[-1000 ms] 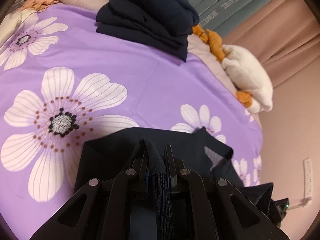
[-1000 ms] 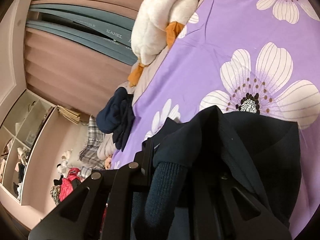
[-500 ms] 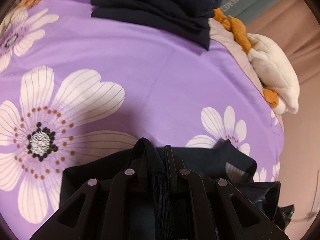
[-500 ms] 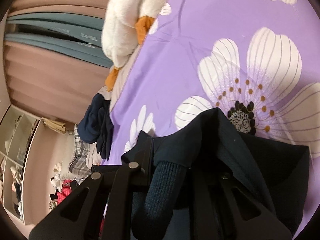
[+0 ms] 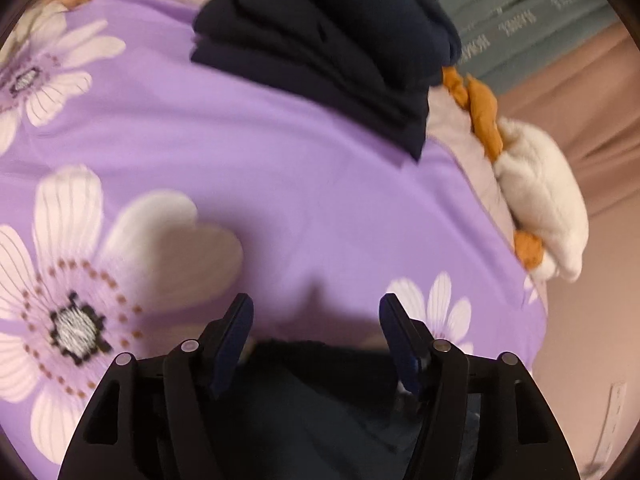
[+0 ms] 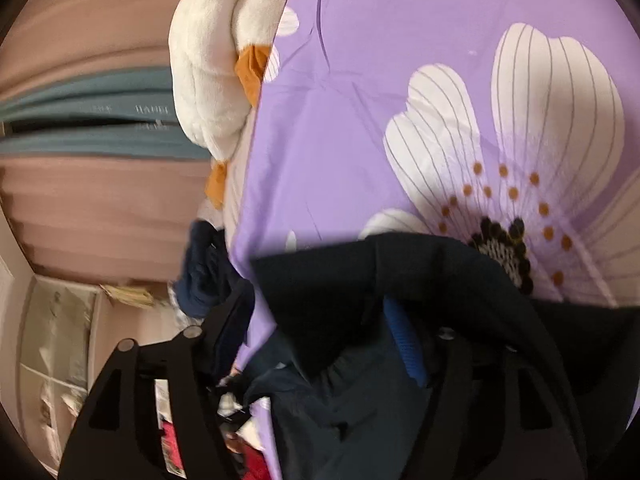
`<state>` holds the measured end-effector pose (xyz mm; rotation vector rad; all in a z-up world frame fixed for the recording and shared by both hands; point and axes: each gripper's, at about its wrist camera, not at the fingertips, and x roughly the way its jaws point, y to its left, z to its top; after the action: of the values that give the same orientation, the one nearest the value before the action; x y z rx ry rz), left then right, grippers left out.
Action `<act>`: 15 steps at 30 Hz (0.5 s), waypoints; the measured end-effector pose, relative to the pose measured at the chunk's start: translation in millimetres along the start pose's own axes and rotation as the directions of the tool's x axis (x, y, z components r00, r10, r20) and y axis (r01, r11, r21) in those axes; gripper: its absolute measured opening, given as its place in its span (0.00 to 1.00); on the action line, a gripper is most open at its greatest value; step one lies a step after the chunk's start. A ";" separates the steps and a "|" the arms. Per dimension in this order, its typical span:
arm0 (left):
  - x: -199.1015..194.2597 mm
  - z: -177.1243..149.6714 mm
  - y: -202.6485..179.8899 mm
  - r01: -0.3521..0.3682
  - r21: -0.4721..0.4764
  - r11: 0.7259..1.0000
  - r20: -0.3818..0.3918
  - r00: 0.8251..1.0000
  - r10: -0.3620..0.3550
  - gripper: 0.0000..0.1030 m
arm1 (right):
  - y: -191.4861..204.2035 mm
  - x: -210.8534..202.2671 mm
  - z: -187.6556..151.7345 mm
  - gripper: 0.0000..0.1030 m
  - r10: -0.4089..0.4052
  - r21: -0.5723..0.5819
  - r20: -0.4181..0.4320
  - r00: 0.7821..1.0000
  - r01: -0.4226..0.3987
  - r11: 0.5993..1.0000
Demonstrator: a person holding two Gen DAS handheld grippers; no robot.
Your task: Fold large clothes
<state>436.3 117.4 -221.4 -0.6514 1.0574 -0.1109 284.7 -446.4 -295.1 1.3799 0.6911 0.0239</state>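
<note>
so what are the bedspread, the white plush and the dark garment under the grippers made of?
Bedspread: smooth printed woven cloth, faint sheen, likely cotton or polyester. Plush: fuzzy pile fleece, matte. Garment: navy matte fabric; blur hides the weave.

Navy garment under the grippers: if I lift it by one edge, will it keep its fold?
Probably not: the navy garment lies slumped in soft creases, so it looks floppy. Its knit looks thick, so it may hang heavily. The smooth bedspread may let it slide.
</note>
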 end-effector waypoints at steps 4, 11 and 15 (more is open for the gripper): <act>-11.8 6.2 8.3 -0.032 0.023 0.999 0.050 0.998 0.031 0.66 | 3.1 -22.6 11.9 0.69 0.001 -0.003 0.128 0.992 -0.001 1.000; -0.6 -30.3 -6.6 -0.039 0.226 0.973 -0.004 0.999 0.041 0.66 | 91.2 18.4 -47.4 0.69 -0.179 -0.634 -0.025 0.984 0.123 0.763; 11.9 -63.0 -20.2 -0.035 0.345 0.938 -0.058 0.997 0.059 0.66 | 117.8 78.2 -100.6 0.62 -0.336 -0.843 -0.084 0.938 0.113 0.526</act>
<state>394.1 68.5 -240.0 -0.3067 1.0857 -0.2716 345.2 -299.3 -225.7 0.3367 0.8996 0.2855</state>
